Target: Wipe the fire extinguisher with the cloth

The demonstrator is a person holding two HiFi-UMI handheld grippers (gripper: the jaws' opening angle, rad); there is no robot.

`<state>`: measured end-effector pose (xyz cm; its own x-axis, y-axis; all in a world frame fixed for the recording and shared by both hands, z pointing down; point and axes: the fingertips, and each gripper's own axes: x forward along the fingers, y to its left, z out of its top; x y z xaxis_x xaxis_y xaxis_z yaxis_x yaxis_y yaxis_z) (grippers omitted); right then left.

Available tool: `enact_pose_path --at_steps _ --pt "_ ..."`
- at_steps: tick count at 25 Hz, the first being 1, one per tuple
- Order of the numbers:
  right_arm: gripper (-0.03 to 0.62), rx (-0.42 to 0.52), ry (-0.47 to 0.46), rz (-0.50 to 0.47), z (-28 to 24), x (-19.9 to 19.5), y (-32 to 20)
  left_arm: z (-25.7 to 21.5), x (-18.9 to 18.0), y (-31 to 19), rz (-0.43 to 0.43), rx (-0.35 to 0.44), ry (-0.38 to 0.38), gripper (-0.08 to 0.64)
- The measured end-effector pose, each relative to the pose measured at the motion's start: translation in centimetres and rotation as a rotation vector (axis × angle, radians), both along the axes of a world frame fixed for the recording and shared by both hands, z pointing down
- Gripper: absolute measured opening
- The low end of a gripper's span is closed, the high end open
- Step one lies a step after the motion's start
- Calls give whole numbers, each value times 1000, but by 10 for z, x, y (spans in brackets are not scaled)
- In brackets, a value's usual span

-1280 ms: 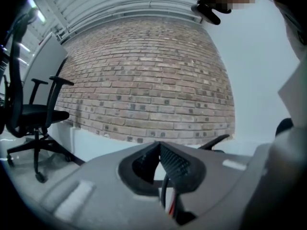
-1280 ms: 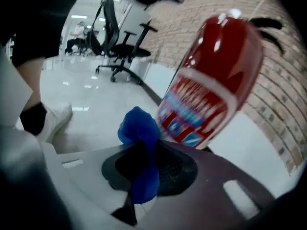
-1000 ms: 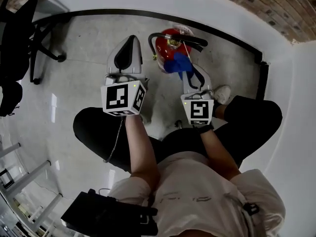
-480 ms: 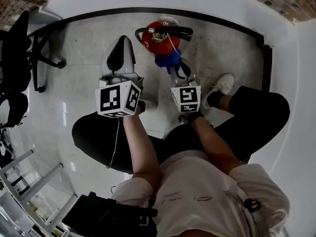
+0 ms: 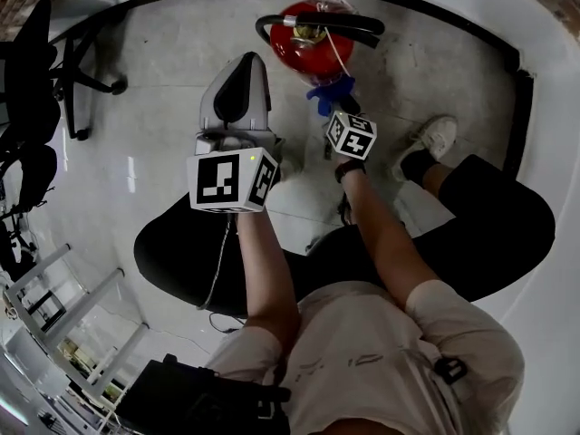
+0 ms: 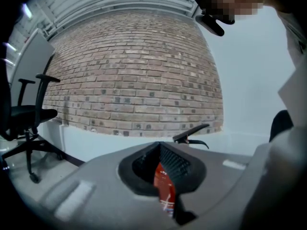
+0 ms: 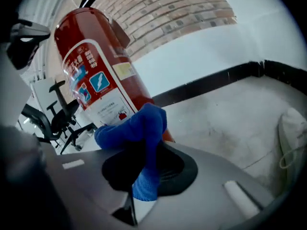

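Note:
A red fire extinguisher [image 5: 306, 39] stands upright on the grey floor by the wall, with its black hose [image 5: 317, 24] looped over the top. My right gripper [image 5: 333, 100] is shut on a blue cloth [image 5: 330, 92], which is pressed against the near side of the cylinder. In the right gripper view the cloth [image 7: 139, 131] bunches out of the jaws of the right gripper [image 7: 144, 176] against the lower body of the extinguisher [image 7: 98, 75], below its label. My left gripper [image 5: 238, 69] hovers to the left, shut and holding nothing. A strip of the extinguisher [image 6: 165, 190] shows past its jaws.
A black office chair [image 5: 36, 62] stands at the far left. A black baseboard [image 5: 435, 16] runs along the white wall behind the extinguisher. The person's white shoe [image 5: 433, 139] rests to the right of it. A black bag [image 5: 195, 397] lies near the person's back.
My right gripper has moved forward and turned, carrying the blue cloth along the extinguisher's side. The left gripper has stayed beside it, still shut.

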<state>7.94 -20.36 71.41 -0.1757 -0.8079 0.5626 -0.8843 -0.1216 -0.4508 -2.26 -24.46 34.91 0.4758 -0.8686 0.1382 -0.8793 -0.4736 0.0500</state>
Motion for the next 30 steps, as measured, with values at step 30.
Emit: enact_pose_path --at_steps 30 --pt "60 270 -806 -280 -314 3 -5 -64 4 -12 51 125 52 2"
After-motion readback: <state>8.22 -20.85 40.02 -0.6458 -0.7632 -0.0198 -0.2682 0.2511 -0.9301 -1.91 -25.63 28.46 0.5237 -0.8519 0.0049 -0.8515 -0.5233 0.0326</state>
